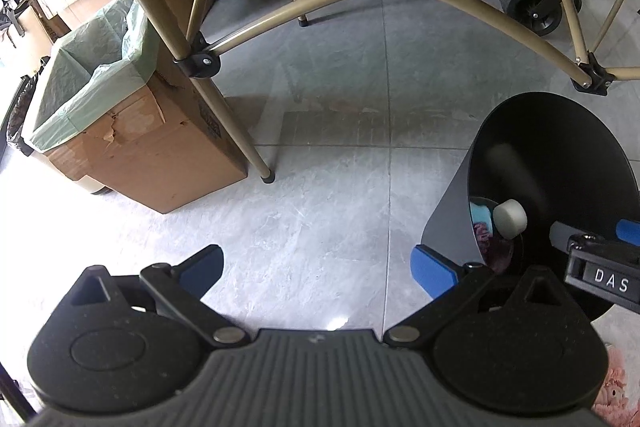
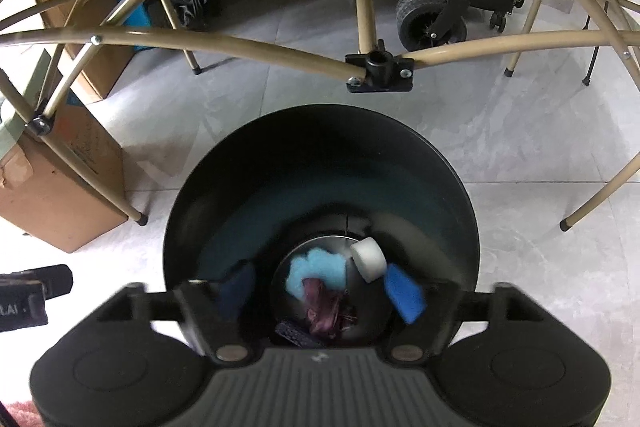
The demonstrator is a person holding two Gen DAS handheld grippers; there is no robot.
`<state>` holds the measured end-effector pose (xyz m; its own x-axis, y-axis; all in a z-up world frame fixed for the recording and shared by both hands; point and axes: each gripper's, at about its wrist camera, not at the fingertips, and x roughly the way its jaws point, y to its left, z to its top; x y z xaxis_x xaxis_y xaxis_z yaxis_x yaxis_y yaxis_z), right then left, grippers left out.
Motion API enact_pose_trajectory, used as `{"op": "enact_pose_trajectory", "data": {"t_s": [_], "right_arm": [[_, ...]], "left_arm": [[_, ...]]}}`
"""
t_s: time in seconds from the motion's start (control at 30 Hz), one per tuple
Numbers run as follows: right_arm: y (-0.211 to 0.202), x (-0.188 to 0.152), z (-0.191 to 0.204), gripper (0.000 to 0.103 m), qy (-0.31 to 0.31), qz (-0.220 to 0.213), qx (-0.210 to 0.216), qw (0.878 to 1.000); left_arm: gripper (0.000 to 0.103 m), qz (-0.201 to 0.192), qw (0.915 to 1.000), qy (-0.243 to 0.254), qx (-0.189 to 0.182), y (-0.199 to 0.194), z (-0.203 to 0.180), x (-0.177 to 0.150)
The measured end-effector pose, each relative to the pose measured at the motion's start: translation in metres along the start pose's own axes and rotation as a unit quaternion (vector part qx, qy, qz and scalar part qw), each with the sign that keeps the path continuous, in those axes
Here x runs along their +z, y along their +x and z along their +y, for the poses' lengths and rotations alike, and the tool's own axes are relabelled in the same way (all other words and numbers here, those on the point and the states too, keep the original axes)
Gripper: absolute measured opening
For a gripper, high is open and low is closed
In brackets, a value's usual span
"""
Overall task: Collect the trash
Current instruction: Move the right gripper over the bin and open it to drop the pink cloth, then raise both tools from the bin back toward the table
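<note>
From the left wrist, the left gripper [image 1: 316, 267] hangs with jaws wide apart over bare floor [image 1: 320, 195], holding nothing; a black bin [image 1: 560, 147] stands just to its right. From the right wrist, the right gripper [image 2: 324, 287] is spread over the bin [image 2: 320, 155], and a white puck [image 2: 369, 259] (blurred) sits free inside, above blue fluff [image 2: 316, 269].
</note>
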<state>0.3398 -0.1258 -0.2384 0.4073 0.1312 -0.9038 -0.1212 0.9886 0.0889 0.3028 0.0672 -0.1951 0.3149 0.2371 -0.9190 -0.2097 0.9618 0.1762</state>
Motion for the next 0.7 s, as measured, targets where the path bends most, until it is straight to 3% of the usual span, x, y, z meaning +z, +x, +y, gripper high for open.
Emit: {"op": "enact_pose_trajectory", "data": {"t_s": [0.1,0.13,0.7], "right_arm": [[0.002,0.000,-0.001,0.101,0.001,0.013,0.004,1.000],[0.002,0.000,-0.001,0.102,0.005,0.014,0.007,1.000],[-0.015,-0.001,-0.001,0.103,0.000,0.002,0.013,1.000]], "left_arm": [[0.102,0.001,1.0000,0.001,0.001,0.001,-0.001,0.000],[0.102,0.000,1.0000,0.001,0.001,0.001,-0.001,0.000],[0.102,-0.012,0.9999,0.000,-0.003,-0.008,-0.001,-0.002]]}}
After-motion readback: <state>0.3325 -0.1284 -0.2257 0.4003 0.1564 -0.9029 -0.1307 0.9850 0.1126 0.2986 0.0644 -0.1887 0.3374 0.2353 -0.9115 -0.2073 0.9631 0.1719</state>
